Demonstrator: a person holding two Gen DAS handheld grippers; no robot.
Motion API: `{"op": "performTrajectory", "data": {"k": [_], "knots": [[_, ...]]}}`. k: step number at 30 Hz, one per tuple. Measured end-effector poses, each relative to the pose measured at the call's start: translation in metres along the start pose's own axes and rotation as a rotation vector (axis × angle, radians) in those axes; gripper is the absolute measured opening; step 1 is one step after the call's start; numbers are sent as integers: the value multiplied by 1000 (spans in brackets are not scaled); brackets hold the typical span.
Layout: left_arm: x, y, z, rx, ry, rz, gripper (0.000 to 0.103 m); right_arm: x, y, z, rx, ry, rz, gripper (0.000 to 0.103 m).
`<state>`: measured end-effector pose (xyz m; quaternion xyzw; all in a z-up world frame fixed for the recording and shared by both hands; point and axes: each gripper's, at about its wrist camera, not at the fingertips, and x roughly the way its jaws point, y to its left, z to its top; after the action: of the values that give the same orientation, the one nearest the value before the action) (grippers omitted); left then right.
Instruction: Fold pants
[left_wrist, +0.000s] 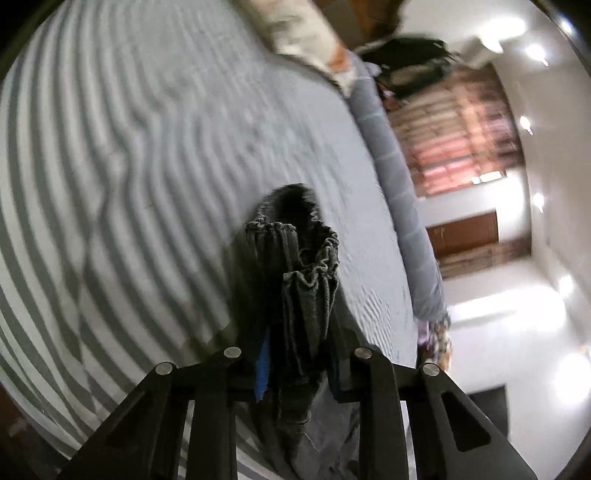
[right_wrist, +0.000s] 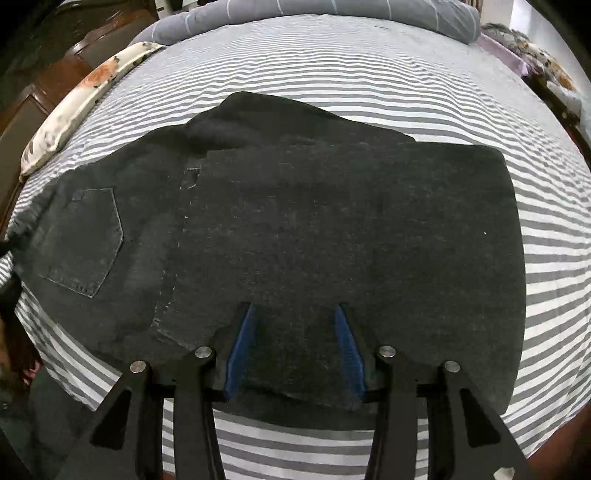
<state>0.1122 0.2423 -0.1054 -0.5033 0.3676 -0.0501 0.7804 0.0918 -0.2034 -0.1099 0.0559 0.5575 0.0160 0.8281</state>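
Dark grey pants (right_wrist: 295, 221) lie folded over on the striped bed (right_wrist: 332, 74), back pocket (right_wrist: 88, 240) at the left. My right gripper (right_wrist: 295, 310) hovers open over the near edge of the pants, blue pads (right_wrist: 240, 354) apart, holding nothing. In the left wrist view my left gripper (left_wrist: 299, 332) is shut on the gathered elastic waistband of the pants (left_wrist: 303, 288), lifted above the bed (left_wrist: 147, 184). The view is blurred.
A floral pillow (right_wrist: 81, 107) lies at the bed's left edge. A rolled grey striped blanket (right_wrist: 332, 14) lies along the far side; it also shows in the left wrist view (left_wrist: 399, 184). Patterned cloth (right_wrist: 535, 55) sits far right. Wooden furniture (right_wrist: 44, 81) stands left.
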Motion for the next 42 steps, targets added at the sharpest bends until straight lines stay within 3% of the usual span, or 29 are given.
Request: {"op": "performTrajectory", "data": {"k": [7,12,16,22,27,31,36,40,42], "knots": [[4,-85,-18,175,25,-8,21,-13,-19,1,93,-12,92,44],[14,-153,-43,326,76,-20,20,-39,-45,-3,168,-69,160,44],[33,-210,-81,454,153,-61,20,-59,-72,-9,215,-107,182,44],[77,-263,-152,612,295,-121,20,-78,-123,-25,293,-147,182,44],[125,-278,-222,711,431,-122,20,-78,-162,-43,375,-143,180,45],[171,-263,-270,781,522,-28,20,-73,-183,-52,422,-135,192,45],[188,-249,-310,842,585,40,23,-68,-200,-51,427,-131,201,45],[192,-247,-316,866,644,25,38,-62,-207,-44,441,-142,228,45],[185,-245,-316,872,672,22,57,-61,-208,-41,452,-156,257,45]]}}
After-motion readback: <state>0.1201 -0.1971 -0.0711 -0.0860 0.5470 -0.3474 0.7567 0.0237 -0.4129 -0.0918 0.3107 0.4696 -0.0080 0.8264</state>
